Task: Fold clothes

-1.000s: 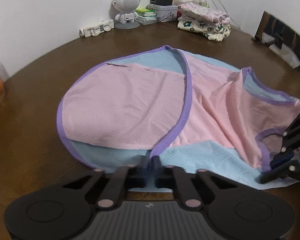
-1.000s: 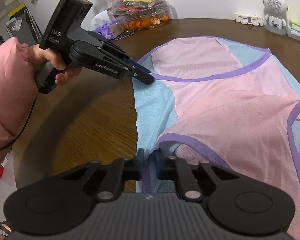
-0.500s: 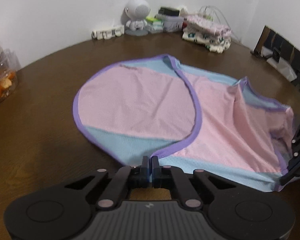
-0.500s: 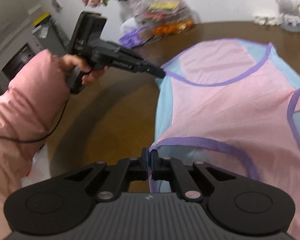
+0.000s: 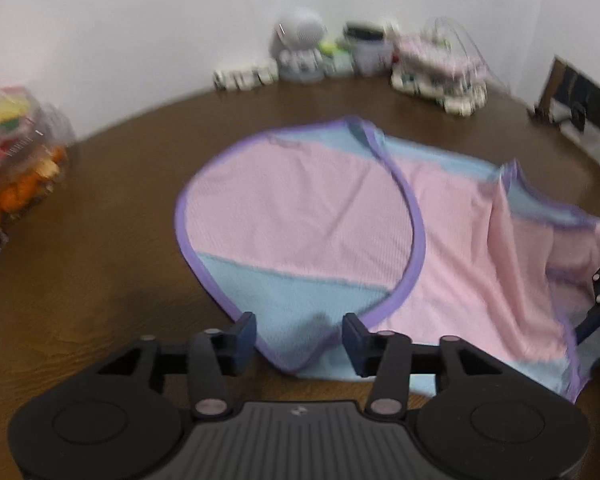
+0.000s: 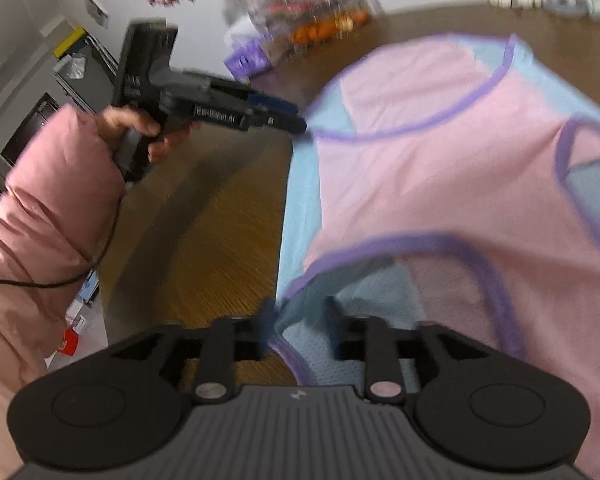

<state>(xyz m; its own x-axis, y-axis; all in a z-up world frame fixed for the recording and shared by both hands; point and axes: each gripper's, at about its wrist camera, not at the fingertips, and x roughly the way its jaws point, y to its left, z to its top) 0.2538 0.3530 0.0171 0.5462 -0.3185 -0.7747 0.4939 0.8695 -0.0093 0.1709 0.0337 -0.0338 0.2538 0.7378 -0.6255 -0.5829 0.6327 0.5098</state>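
With both tongs spread apart, left tongs (image 5: 299,338) straddle garment (image 5: 340,224) corner; right tongs (image 6: 300,330) straddle armhole edge, bench (image 5: 100,280) beneath.

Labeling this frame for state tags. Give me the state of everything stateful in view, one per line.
left gripper: jaws open, fabric edge between them, not clamped
right gripper: jaws open, garment edge between them
garment: on the table, one side folded over, right end rumpled
table: bare wood around the garment
folded clothes stack: folded, at the far edge
snack container: closed as far as the blur shows
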